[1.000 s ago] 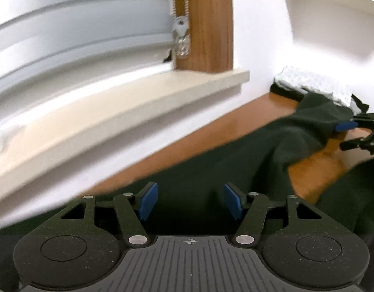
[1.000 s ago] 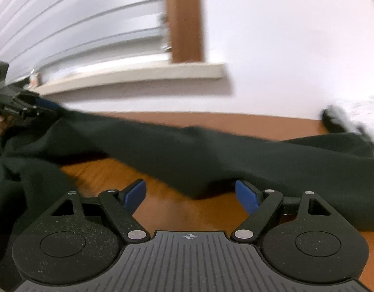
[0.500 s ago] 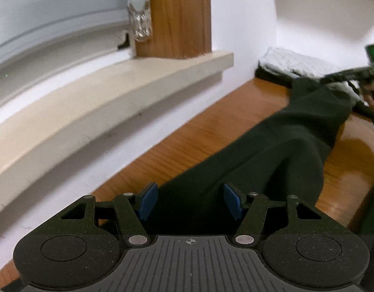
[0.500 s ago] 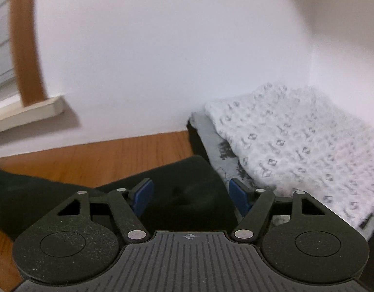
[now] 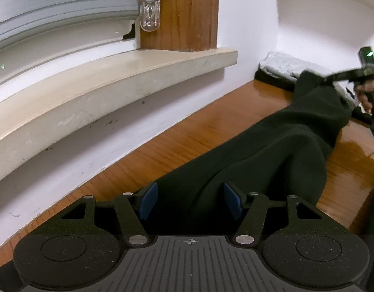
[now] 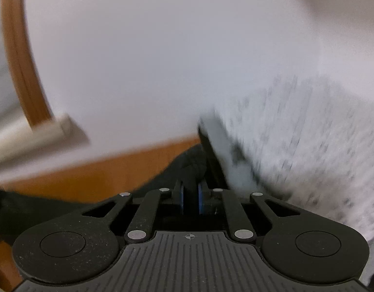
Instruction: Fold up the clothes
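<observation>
Your wooden table [image 5: 187, 133] runs across the middle of the left wrist view, below the window sill [image 5: 114, 85] at upper left. The dark garment [image 5: 272, 150] lies stretched along it from bottom centre to the right edge. A white patterned folded cloth [image 6: 308, 133] fills the right of the right wrist view. Your left gripper [image 5: 190, 200] stands partly open, garment between its pads, not pinched. Your right gripper [image 6: 190, 198] has just closed, jaws nearly together, clamping the garment's bunched end at lower centre.
</observation>
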A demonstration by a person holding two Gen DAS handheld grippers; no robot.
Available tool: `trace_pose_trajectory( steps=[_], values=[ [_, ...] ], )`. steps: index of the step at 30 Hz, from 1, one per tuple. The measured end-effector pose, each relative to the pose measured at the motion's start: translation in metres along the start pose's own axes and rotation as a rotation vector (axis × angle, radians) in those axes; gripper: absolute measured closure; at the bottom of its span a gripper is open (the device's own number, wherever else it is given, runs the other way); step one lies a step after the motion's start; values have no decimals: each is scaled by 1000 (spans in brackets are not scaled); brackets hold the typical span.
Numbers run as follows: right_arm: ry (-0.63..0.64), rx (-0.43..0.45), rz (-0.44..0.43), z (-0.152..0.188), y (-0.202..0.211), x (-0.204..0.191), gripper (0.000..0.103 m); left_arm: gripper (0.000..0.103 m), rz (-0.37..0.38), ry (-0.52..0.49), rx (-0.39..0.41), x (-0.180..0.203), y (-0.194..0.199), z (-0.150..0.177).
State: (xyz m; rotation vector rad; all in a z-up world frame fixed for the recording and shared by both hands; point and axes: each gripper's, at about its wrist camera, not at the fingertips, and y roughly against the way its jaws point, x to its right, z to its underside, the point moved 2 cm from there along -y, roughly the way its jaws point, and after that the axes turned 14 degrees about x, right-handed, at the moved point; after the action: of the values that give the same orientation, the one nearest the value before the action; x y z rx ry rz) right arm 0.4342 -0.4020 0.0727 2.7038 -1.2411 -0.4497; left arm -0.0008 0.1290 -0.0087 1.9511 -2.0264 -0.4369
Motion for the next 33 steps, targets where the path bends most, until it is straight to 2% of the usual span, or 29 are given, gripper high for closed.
trace_pose_trajectory(
  steps=[3, 8, 10, 11, 16, 18, 20, 21, 22, 25, 30, 33],
  values=[
    [-58, 104, 3, -12, 22, -2, 91, 38, 13, -11, 7, 3, 0, -2],
    [25, 21, 54, 2, 9, -13, 91, 42, 32, 1, 15, 6, -7, -18],
    [23, 6, 66, 7, 4, -12, 91, 56, 50, 12, 5, 8, -15, -27],
    [21, 1, 73, 10, 2, -12, 91, 58, 70, 17, -2, 9, -21, -30],
    [11, -11, 93, 12, -4, -9, 89, 66, 109, 0, -93, 22, -60, -31],
    [17, -22, 106, 12, -7, -9, 81, 66, 91, -29, -109, 29, -70, -28],
    [25, -35, 118, 14, -9, -8, 80, 77, 87, -41, -107, 33, -71, -27],
    [24, -40, 118, 15, -9, -7, 77, 92, 92, -47, -107, 35, -70, -27],
    [22, -47, 114, 16, -9, -6, 75, 97, 91, -64, -103, 38, -68, -27],
    [3, -75, 94, 20, -9, 0, 72, 98, 62, -106, -54, 45, -57, -30],
    [-34, -87, 74, 24, 3, 8, 71, 99, 58, -76, 80, 42, -13, -57],
    [-47, -104, 42, 25, 11, 10, 63, 99, 67, -59, 108, 39, 4, -64]
  ],
)
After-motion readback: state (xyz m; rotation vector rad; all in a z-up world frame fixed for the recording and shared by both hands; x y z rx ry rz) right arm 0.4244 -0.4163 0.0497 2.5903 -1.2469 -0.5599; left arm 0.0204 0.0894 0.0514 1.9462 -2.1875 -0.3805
